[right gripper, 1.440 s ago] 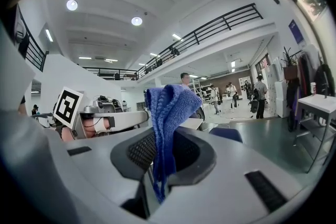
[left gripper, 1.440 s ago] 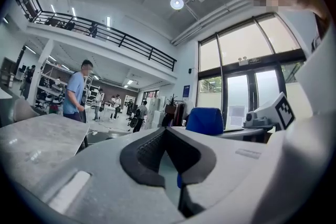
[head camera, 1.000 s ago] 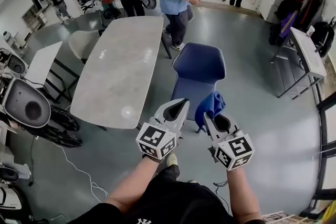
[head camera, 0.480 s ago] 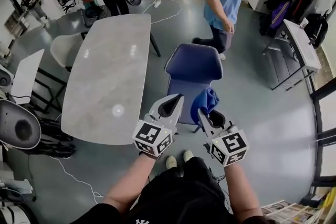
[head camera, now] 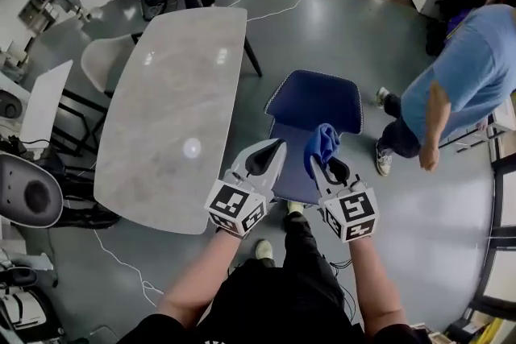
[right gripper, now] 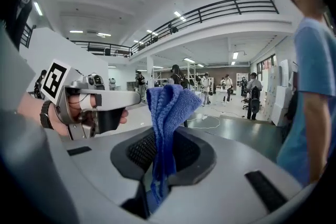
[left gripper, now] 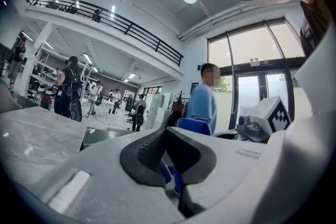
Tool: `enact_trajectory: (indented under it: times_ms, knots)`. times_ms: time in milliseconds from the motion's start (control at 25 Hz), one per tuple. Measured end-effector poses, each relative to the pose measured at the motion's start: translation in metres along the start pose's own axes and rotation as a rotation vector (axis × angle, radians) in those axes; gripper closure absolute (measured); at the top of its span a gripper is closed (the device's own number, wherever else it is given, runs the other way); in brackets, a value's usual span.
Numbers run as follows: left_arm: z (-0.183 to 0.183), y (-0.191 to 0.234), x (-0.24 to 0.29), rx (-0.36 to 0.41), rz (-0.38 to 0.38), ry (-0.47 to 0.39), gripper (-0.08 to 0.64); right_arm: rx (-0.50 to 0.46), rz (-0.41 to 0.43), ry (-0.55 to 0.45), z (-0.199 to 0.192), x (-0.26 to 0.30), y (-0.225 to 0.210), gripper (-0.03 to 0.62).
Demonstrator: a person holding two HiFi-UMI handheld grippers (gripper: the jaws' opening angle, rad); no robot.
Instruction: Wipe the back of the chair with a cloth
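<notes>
Two hand-held grippers, seen from the head and along each pair of jaws. My right gripper (head camera: 326, 166) was clenched on a blue terry cloth (head camera: 322, 142). The right gripper view showed the cloth (right gripper: 167, 107) pinched between the dark ribbed pads, its bunched upper part standing above the jaws of my right gripper (right gripper: 164, 136) and a strip hanging below them. My left gripper (head camera: 268, 151) was closed on nothing. In its own view the jaws of my left gripper (left gripper: 167, 132) met at the tip with no object between them. Both grippers were held side by side, near but apart, above the near part of a dark blue moulded chair (head camera: 314, 101). The chair stood on the grey floor (head camera: 339, 20) just beside the long right edge of a pale grey marble-patterned table (head camera: 173, 93). A person in a light blue shirt (head camera: 459, 80) stood to the right of the chair, apart from it.
</notes>
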State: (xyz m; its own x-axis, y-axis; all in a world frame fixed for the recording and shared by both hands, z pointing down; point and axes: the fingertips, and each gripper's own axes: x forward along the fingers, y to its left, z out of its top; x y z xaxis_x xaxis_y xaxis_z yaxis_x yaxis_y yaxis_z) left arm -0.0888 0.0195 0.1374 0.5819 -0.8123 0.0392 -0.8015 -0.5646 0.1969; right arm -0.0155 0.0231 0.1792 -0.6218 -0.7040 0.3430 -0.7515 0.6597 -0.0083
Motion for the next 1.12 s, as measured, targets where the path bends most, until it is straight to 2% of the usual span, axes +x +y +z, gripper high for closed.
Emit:
enact_trajectory:
  times_ms: [280,440,680,920,1120]
  knots:
    - [-0.018,0.033,0.070,0.018,0.040,0.016,0.552,-0.084,0.038,0.088,-0.022,0.070,-0.081,0.523]
    - [-0.041,0.058,0.097,0.009,0.064,0.037,0.552,-0.204,0.020,0.145,-0.048,0.116,-0.116,0.523]
    - [-0.105,0.097,0.119,-0.008,0.069,0.040,0.551,-0.492,-0.116,0.191,-0.090,0.189,-0.160,0.523]
    - [-0.168,0.124,0.128,0.002,0.073,0.035,0.551,-0.667,-0.234,0.188,-0.115,0.240,-0.184,0.523]
    - [-0.188,0.145,0.144,0.004,0.065,0.014,0.551,-0.800,-0.370,0.144,-0.103,0.265,-0.206,0.523]
